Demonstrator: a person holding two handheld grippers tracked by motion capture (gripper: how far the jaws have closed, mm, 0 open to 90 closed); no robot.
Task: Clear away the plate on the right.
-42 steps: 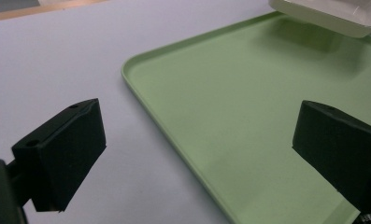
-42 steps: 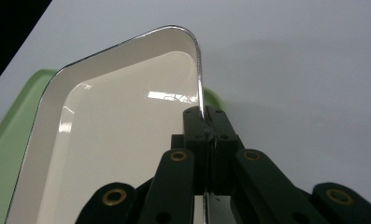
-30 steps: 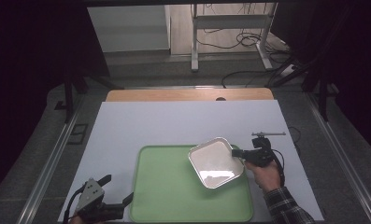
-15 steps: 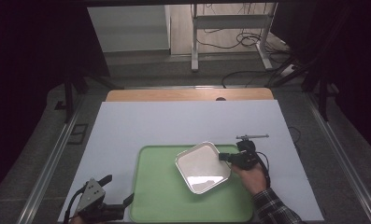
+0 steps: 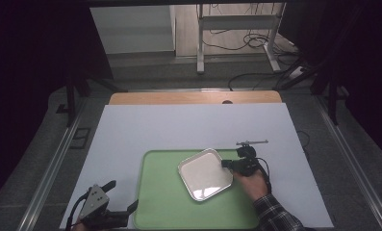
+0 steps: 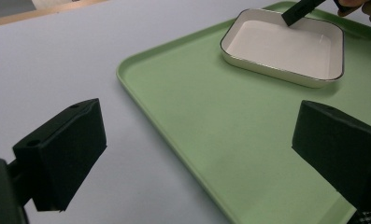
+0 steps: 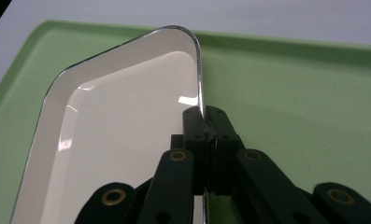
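Note:
A white square dish (image 5: pixel 205 174) with a thin metal rim lies on the green tray (image 5: pixel 164 202), toward its right side. My right gripper (image 5: pixel 227 163) is shut on the dish's right rim; in the right gripper view the jaws pinch the rim (image 7: pixel 203 116) of the white dish (image 7: pixel 113 140). My left gripper (image 5: pixel 123 199) rests at the table's front left, beside the tray's left edge, jaws wide open with nothing between them. From the left gripper view the dish (image 6: pixel 286 46) sits at the far end of the tray (image 6: pixel 211 121), with the right gripper's jaw on its far rim.
The white table top (image 5: pixel 179 125) surrounds the tray, with bare room left, behind and right of it. A wooden strip (image 5: pixel 193 97) runs along the far edge. A person's plaid sleeve (image 5: pixel 275 216) comes in at the bottom right.
My right gripper has carried the dish leftward and slightly down, from over the tray's right edge to well inside the tray. The left gripper has stayed put.

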